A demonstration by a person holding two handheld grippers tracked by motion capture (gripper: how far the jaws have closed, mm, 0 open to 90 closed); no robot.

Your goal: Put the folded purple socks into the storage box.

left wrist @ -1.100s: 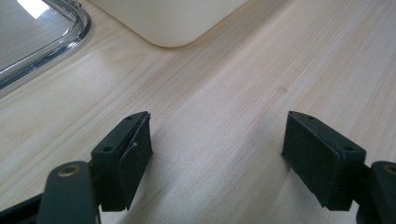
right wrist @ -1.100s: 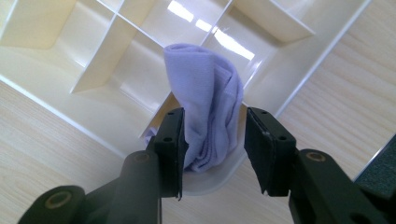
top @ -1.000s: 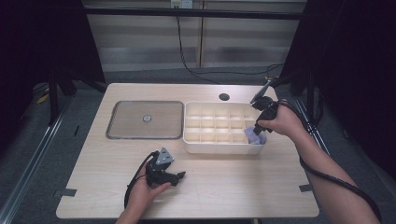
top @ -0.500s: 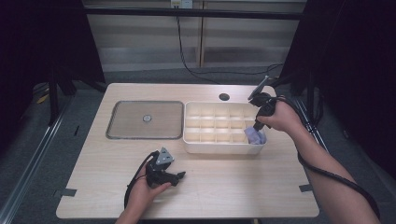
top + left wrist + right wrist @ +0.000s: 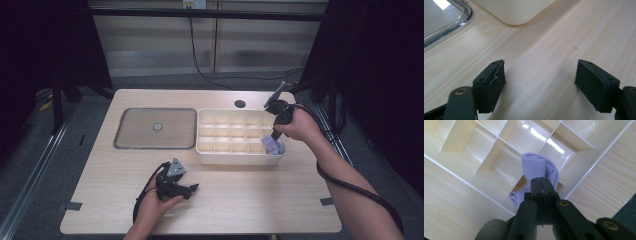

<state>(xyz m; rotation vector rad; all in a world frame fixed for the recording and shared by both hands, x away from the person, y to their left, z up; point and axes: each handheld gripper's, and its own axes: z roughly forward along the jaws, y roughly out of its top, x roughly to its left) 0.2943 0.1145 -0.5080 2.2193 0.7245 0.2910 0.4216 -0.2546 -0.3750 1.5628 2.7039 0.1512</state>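
Observation:
A cream divided tray (image 5: 235,161) stands right of the table's middle. A lavender cloth (image 5: 272,145) lies bunched in its near right corner compartment. My right gripper (image 5: 275,135) points down at it from above, jaws shut. In the right gripper view the closed tips (image 5: 540,180) rest against the cloth (image 5: 536,166), with no fabric showing between the pads, and the tray wall (image 5: 579,167) runs beside it. My left gripper (image 5: 193,188) lies low on the table near the front edge, open. Its jaws (image 5: 540,85) span bare wood.
A flat clear lid (image 5: 155,128) with a small centre knob lies left of the tray, and its edge (image 5: 446,22) shows in the left gripper view beside the tray's corner (image 5: 516,12). A round hole (image 5: 240,104) sits at the table's back edge. Cables trail from both grippers.
My right hand has shifted slightly back and left above the cloth's compartment. The left hand and its gripper have stayed put.

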